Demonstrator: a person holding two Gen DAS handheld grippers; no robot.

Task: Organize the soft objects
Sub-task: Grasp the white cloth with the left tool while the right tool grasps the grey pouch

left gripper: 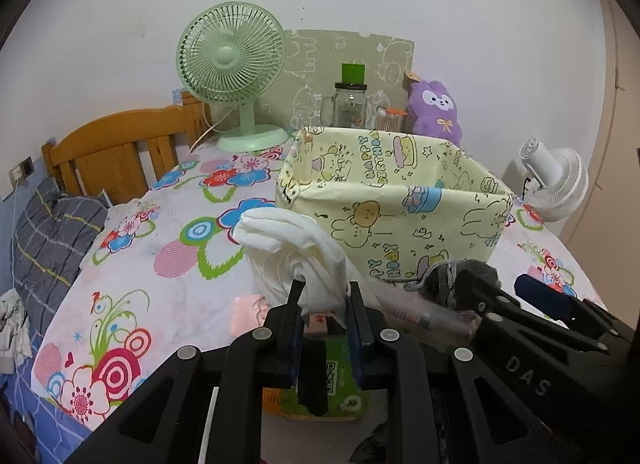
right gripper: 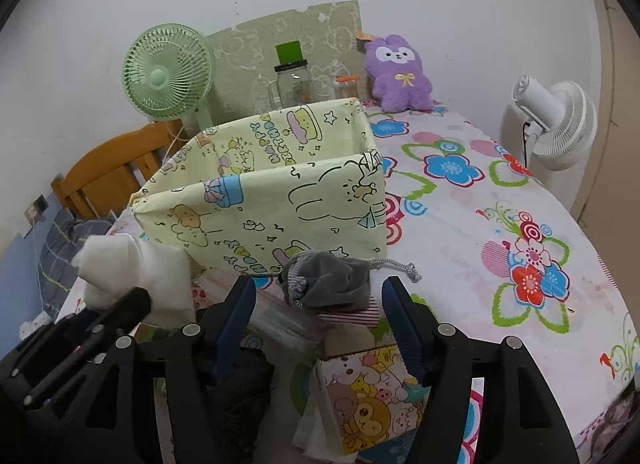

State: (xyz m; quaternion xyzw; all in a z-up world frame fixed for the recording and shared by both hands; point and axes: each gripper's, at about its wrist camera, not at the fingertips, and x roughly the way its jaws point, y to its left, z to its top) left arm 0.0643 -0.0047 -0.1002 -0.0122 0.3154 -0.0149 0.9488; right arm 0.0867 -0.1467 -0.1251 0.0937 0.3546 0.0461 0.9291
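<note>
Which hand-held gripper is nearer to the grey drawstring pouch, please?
The right hand-held gripper: its open fingers flank the grey pouch. The left hand-held gripper is off to the pouch's left, shut on the white cloth.

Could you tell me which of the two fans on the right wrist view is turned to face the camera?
The green fan, at the back left: its round grille faces us. The white fan, at the right edge, shows its motor housing and back instead.
</note>
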